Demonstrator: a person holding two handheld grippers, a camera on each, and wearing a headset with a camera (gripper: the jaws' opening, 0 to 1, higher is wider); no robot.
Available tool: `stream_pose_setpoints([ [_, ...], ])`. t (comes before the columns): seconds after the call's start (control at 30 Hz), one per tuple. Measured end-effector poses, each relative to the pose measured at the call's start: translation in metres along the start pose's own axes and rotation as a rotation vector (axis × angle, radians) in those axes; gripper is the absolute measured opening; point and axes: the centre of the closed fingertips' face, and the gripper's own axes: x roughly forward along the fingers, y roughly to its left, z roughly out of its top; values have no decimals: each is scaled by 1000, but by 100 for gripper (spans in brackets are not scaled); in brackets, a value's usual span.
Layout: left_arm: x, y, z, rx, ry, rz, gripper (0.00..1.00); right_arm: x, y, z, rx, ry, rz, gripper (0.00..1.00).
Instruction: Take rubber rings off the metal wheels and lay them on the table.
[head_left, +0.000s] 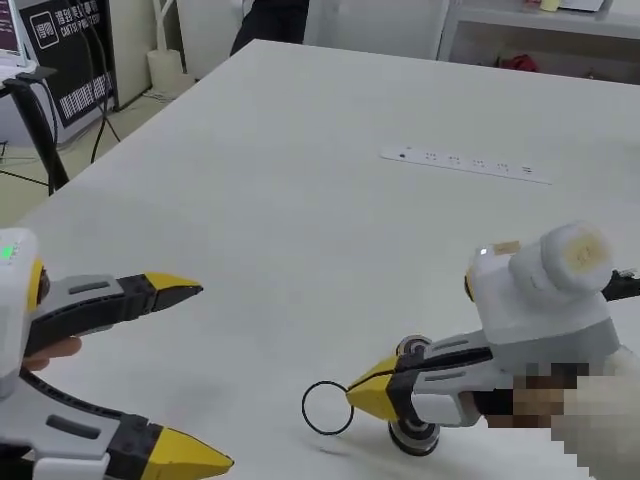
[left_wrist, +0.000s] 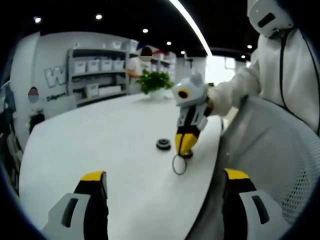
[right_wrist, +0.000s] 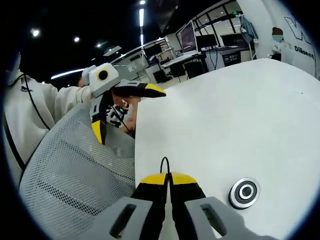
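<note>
Rubber ring (head_left: 328, 408) is off the wheels rn. The right gripper (head_left: 356, 393) has it pinched at the rim, jaws pressed together on it, w/ the loop sticking out left past the yellow tips. Can't tell if it touches the table (head_left: 300, 200) or hangs just above it.

Two metal wheels sit on the table right by that gripper. The far wheel (head_left: 414, 347) is just behind its jaws. The near wheel (head_left: 413, 436) is just in front, partly tucked under them.

In the right gripper view the ring pokes up from the closed tips as a thin black loop, and one wheel lies flat off to the right.

Left gripper (head_left: 190, 372) is at the near left w/ jaws spread wide, nothing between them, well apart from the ring. A power strip (head_left: 465, 165) lies on the far right of the table.
</note>
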Motion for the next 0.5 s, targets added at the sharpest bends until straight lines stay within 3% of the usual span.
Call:
stream_pose_setpoints([
  [0.33,1,-3,0,-3,2,-10,97,8,-7,-10,11,34,-19,0],
  [0.5,2,-3,0,-3,7,-15,96,11,-11,-9,23,26,-28,0],
])
